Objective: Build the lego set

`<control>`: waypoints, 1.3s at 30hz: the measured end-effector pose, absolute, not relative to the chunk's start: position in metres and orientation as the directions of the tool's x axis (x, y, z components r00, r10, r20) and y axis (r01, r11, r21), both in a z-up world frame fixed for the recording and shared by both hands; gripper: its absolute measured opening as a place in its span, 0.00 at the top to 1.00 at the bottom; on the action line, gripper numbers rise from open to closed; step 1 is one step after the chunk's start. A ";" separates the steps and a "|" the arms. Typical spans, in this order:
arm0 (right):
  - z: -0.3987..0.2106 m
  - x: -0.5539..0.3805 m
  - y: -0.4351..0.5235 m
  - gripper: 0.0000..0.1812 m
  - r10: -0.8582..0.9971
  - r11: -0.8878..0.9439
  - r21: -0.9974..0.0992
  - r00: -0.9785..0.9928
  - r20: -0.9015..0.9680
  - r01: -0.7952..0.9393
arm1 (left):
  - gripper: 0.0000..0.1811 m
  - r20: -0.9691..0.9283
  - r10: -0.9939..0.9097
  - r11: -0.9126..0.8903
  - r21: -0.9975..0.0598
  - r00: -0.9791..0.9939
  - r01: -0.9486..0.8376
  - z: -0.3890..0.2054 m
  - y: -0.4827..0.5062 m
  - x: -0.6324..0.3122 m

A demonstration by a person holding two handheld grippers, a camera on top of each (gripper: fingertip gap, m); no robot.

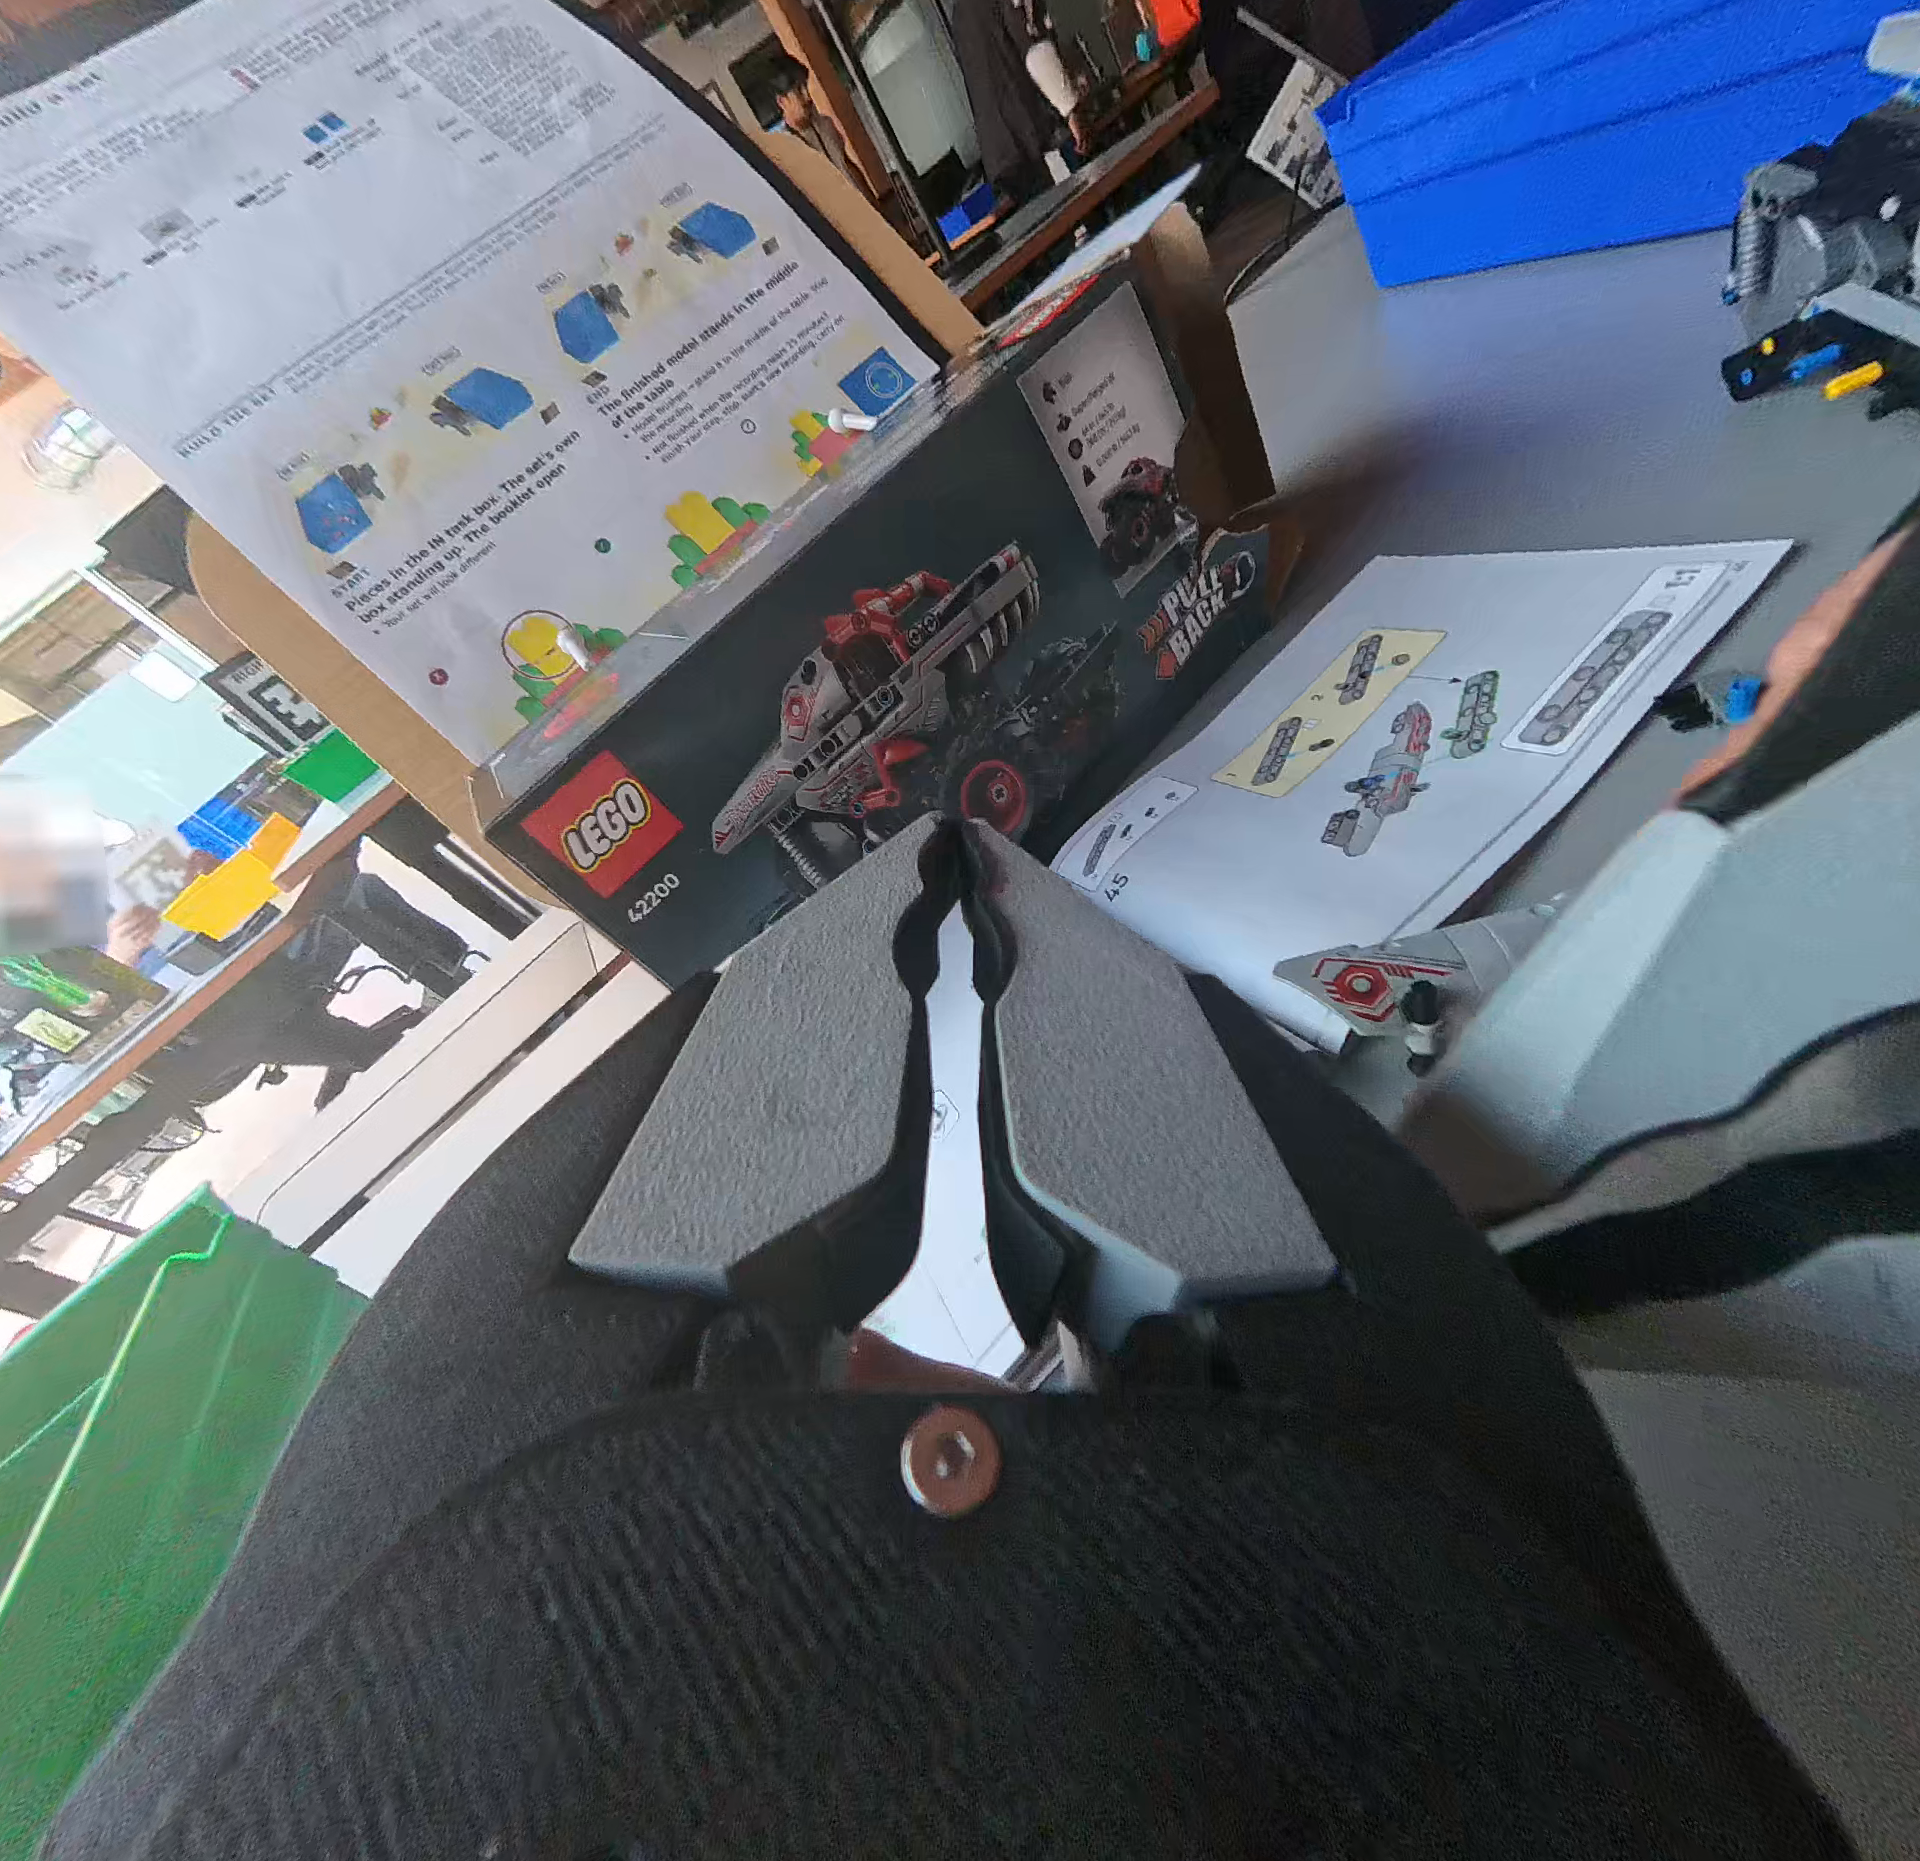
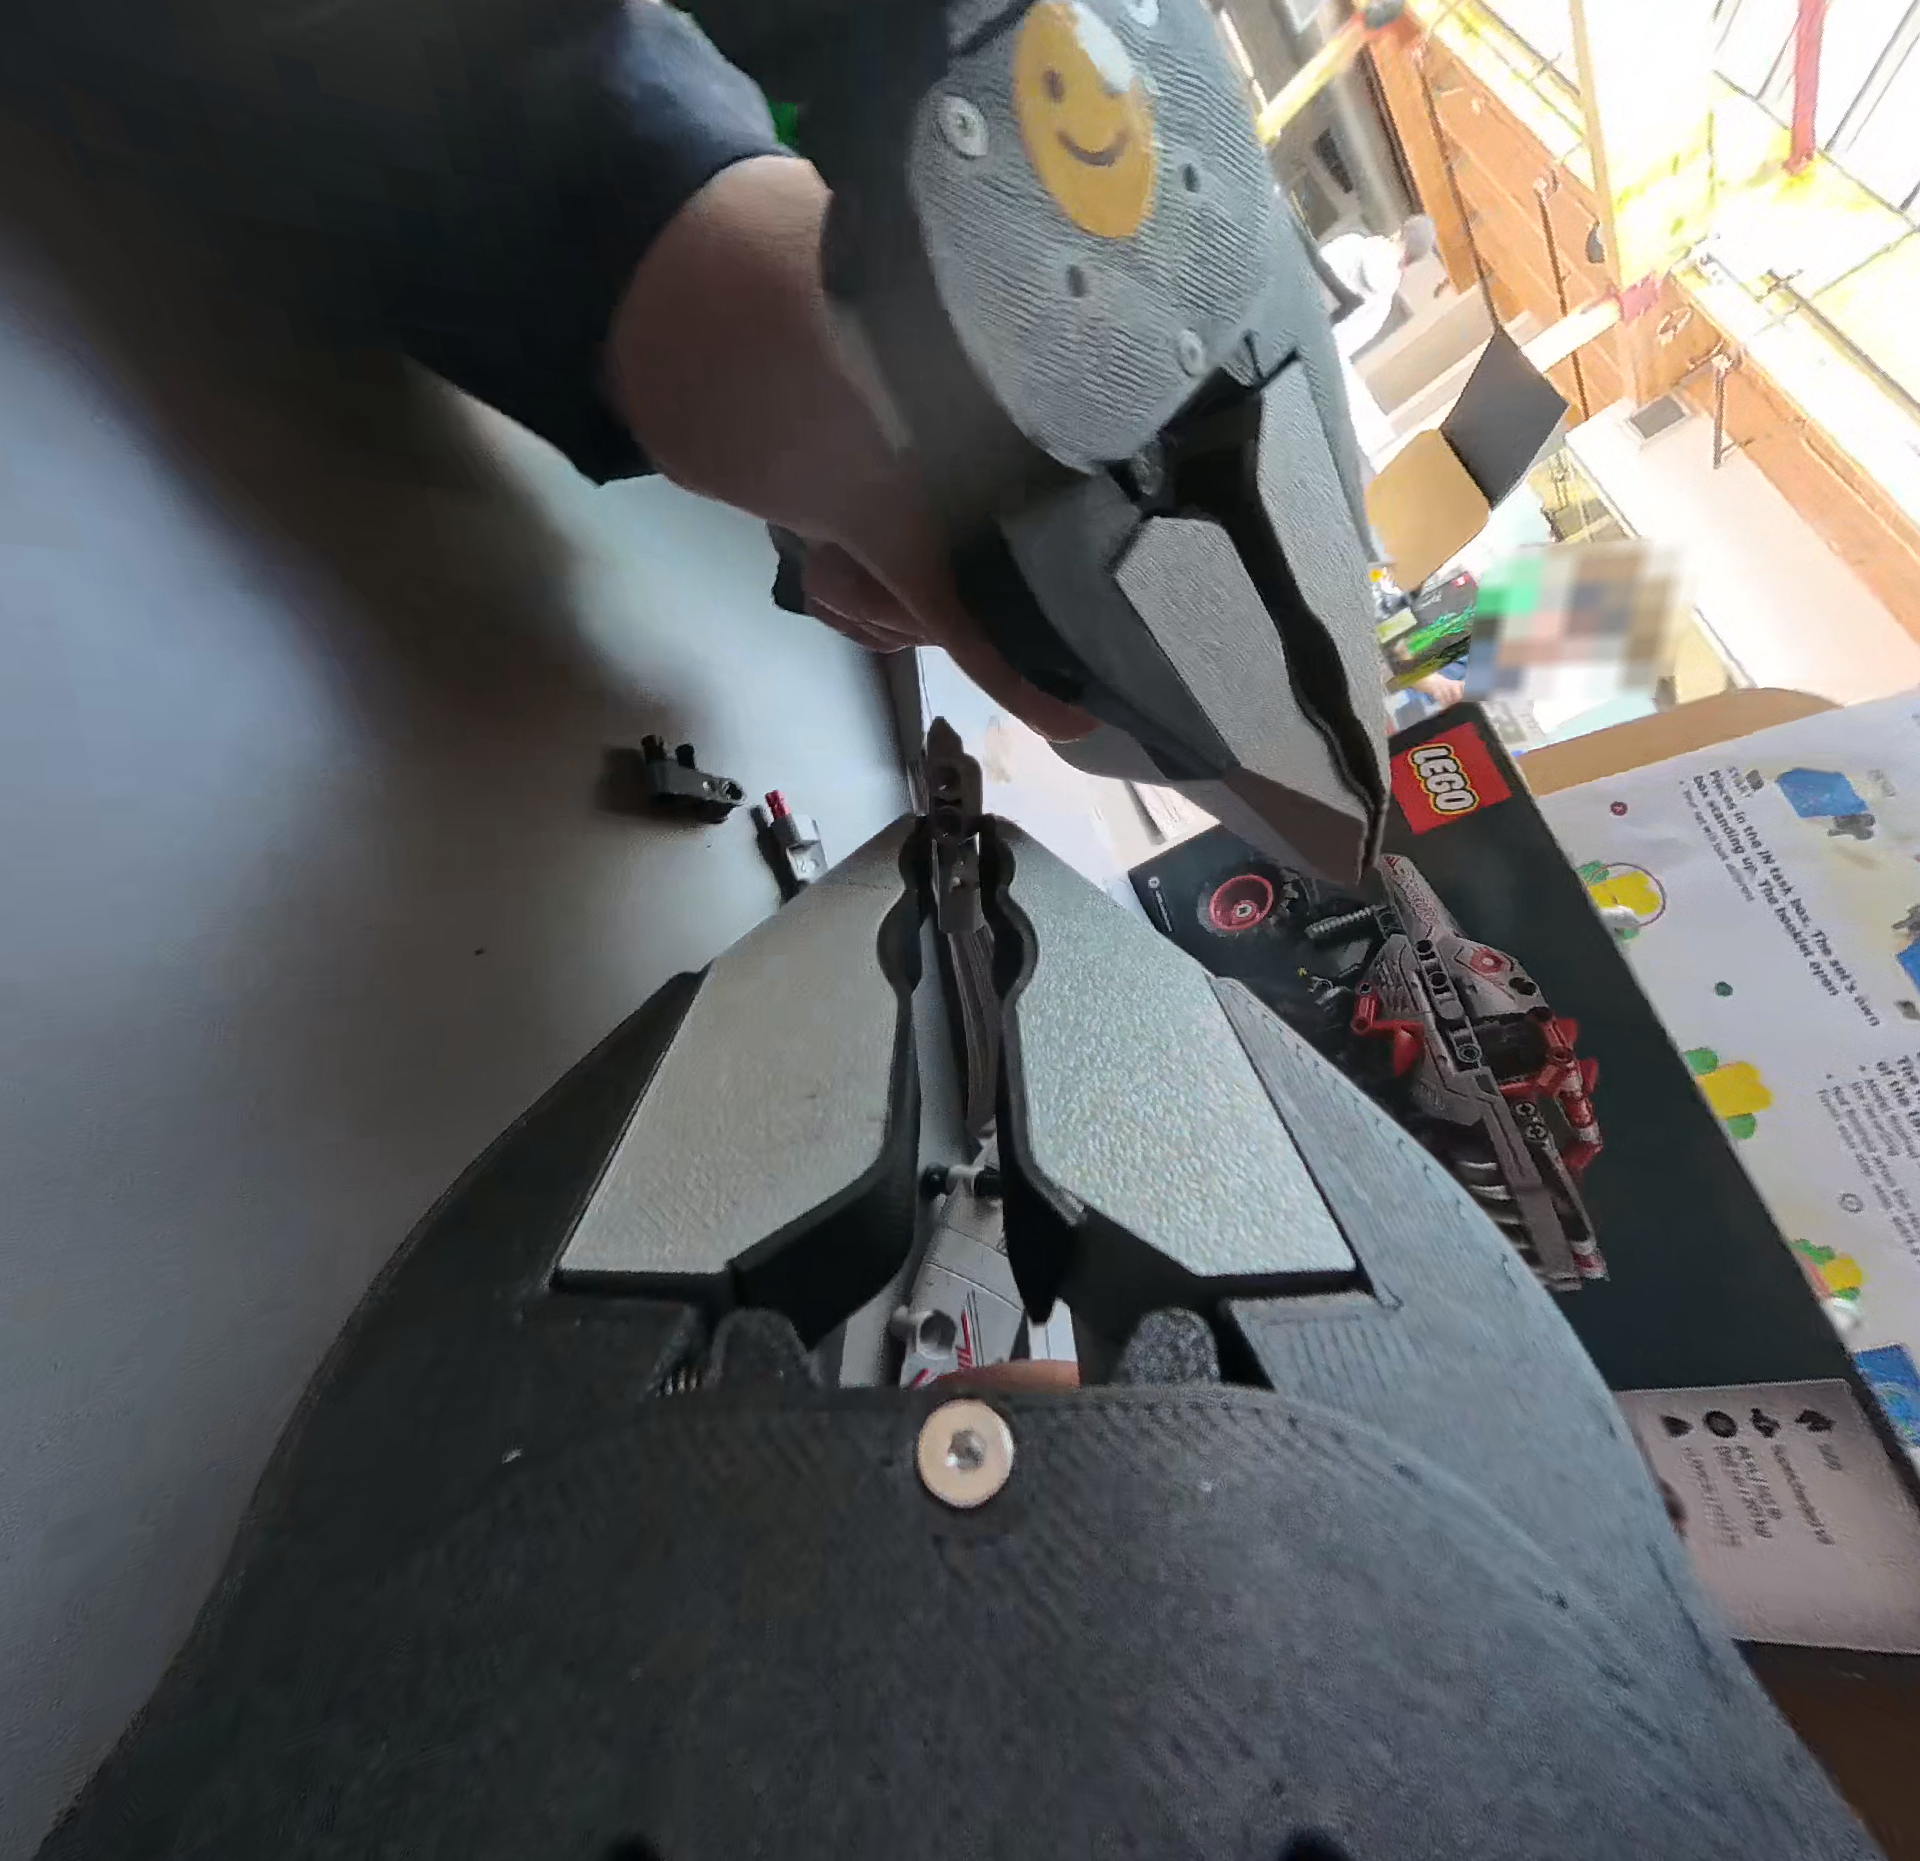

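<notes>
My left gripper (image 1: 951,843) is shut, its tips close in front of the dark Lego box (image 1: 883,689). A faint red spot shows at the tips; I cannot tell if a piece is pinched there. It also shows in the right wrist view (image 2: 1363,850), held in a hand above the box (image 2: 1507,1032). My right gripper (image 2: 951,837) is shut on a grey panel assembly with red stripes (image 2: 956,1281); a dark grey part of it sticks out past the tips. The same panel (image 1: 1371,980) shows in the left wrist view, over the open booklet (image 1: 1403,731).
A partly built grey model (image 1: 1829,273) stands at the back right before a blue bin (image 1: 1621,118). Two small dark pieces (image 2: 691,777) (image 2: 790,840) lie on the grey table (image 2: 312,876). A small blue and black piece (image 1: 1714,694) lies beside the booklet. A printed sheet (image 1: 416,305) leans behind the box. One gripper's finger ends stand about 10 centimetres off the other's. Left tips and right tips are each some 30 centimetres from the partly built grey model (image 1: 1829,273).
</notes>
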State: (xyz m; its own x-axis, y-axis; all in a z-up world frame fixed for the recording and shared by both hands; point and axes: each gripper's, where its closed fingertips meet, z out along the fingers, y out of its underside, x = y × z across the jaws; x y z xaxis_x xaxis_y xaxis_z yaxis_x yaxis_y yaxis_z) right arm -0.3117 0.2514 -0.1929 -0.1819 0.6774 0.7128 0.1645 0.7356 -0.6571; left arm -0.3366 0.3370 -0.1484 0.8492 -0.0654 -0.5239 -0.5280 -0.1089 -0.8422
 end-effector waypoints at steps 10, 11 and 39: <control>-0.196 -0.299 0.237 0.97 0.811 0.565 -0.811 -0.286 0.511 0.153 | 1.00 -0.448 -0.203 -0.159 -0.863 0.871 -0.481 -0.177 0.332 -0.320; -0.193 -0.299 0.237 0.97 0.805 0.576 -0.804 -0.277 0.525 0.151 | 1.00 -0.421 -0.212 -0.175 -0.872 0.882 -0.458 -0.179 0.333 -0.320; -0.182 -0.293 0.287 0.97 0.706 0.706 -0.683 -0.117 0.698 0.186 | 1.00 -0.460 -0.022 -0.129 -0.879 0.888 -0.459 -0.160 0.336 -0.381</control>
